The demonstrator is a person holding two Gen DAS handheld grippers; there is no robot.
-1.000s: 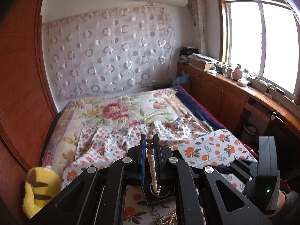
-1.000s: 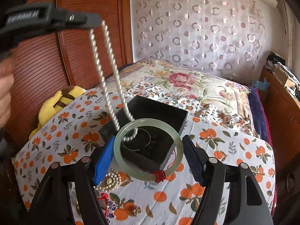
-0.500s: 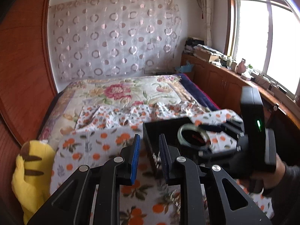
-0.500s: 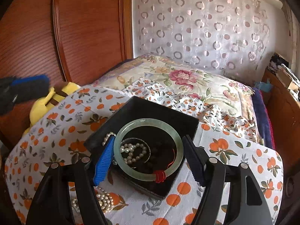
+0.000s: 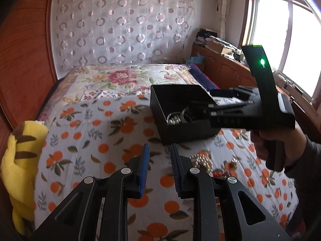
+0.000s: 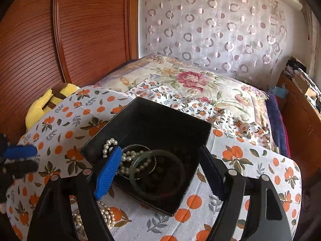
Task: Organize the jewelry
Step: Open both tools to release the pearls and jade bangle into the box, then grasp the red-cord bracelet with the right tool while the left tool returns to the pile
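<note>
An open black box (image 6: 160,120) stands on the orange-print sheet. A pale green bangle (image 6: 138,158) lies tilted inside it on a pearl necklace (image 6: 128,158). My right gripper (image 6: 159,152) hovers over the box's near side, and its jaws are opening. The bangle sits low between them, and neither pad touches it. In the left wrist view the box (image 5: 186,130) is ahead to the right, with the right gripper (image 5: 200,108) over it. My left gripper (image 5: 160,150) is low over the sheet, left of the box, with a narrow gap and nothing in it. A pearl heap (image 5: 202,159) lies right of it.
More pearls (image 6: 106,212) lie on the sheet (image 6: 240,160) under my right gripper, and red beads (image 5: 218,173) sit beside the heap. A yellow plush toy (image 5: 20,160) is at the bed's left edge by the wooden panel. A wooden sideboard (image 5: 226,68) runs under the window.
The left gripper let the pearl necklace fall into the box, then sank down and to the left of it. The right gripper let go of the green bangle, which now lies in the box.
</note>
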